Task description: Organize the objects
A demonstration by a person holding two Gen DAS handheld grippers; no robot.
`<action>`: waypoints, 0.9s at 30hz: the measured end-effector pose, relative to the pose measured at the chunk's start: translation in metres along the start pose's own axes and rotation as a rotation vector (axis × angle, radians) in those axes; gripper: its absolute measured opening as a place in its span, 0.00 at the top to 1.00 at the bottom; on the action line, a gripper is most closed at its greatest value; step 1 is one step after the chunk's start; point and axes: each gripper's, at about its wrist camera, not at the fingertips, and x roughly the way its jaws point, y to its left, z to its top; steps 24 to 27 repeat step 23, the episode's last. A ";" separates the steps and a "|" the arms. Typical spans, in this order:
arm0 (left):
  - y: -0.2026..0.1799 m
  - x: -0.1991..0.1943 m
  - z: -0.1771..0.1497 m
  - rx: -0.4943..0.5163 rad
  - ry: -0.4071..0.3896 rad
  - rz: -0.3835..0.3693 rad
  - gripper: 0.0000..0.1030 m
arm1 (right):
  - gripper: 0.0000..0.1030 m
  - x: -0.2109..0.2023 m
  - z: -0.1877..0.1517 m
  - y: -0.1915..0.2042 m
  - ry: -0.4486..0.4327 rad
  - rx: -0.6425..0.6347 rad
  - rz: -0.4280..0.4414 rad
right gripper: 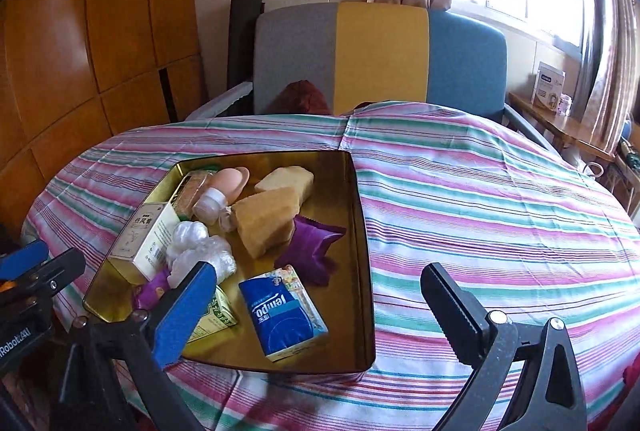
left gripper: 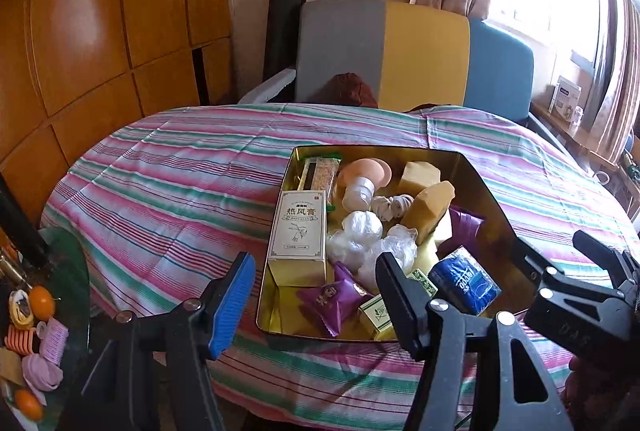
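Both jaws stand open and empty, the left gripper (left gripper: 316, 299) over the tin's (right gripper: 362, 231) near corner, the right gripper (right gripper: 320, 303) above the tissue pack (right gripper: 282, 315), so a careless dip could knock the pack or tilt the crowded tin.

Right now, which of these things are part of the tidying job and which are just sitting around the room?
Part of the job:
gold tin
blue tissue pack
cream carton
purple sweet packet
yellow sponge blocks

Just lying about:
striped tablecloth
tricolour chair
oranges on the side table
box on the windowsill
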 end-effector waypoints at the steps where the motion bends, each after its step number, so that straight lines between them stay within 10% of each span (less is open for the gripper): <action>1: 0.001 0.000 0.000 -0.002 0.000 -0.002 0.38 | 0.00 0.000 0.000 0.001 0.000 -0.003 0.001; 27: 0.009 0.003 0.003 -0.018 -0.014 -0.010 0.40 | 0.00 0.004 0.002 0.009 0.016 -0.034 0.016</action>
